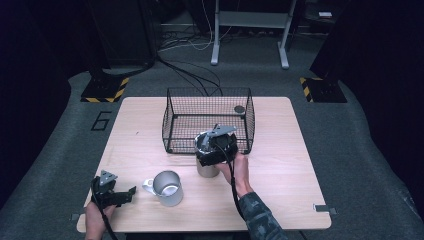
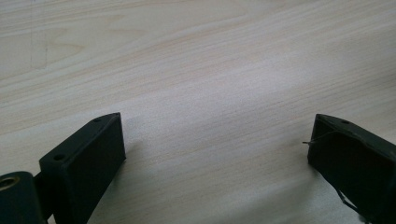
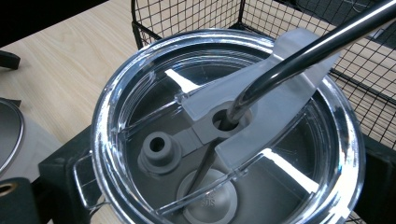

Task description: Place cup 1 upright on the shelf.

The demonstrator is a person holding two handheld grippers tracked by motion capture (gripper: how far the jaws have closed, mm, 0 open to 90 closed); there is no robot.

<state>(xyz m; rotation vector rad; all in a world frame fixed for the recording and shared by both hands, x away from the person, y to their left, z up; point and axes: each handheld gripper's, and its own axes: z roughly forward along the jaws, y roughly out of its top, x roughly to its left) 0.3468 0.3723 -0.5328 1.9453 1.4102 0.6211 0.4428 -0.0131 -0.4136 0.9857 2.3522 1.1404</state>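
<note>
A steel tumbler (image 1: 206,169) with a clear lid (image 3: 224,126) and a metal straw (image 3: 299,51) stands just in front of the wire basket (image 1: 207,120). My right gripper (image 1: 216,145) comes down on it from above. Its black jaws press the lid's rim on both sides, so my right gripper (image 3: 219,154) is shut on the tumbler. A steel mug (image 1: 167,187) with a handle stands on the table to the left. My left gripper (image 1: 117,195) lies low at the front left corner, left of the mug. In its own view my left gripper (image 2: 215,140) is open over bare wood.
The black wire basket sits at the middle back of the wooden table (image 1: 280,150), with a small dark round object (image 1: 239,109) in its far right corner. The mug's rim (image 3: 9,135) shows at the left edge of the right gripper view.
</note>
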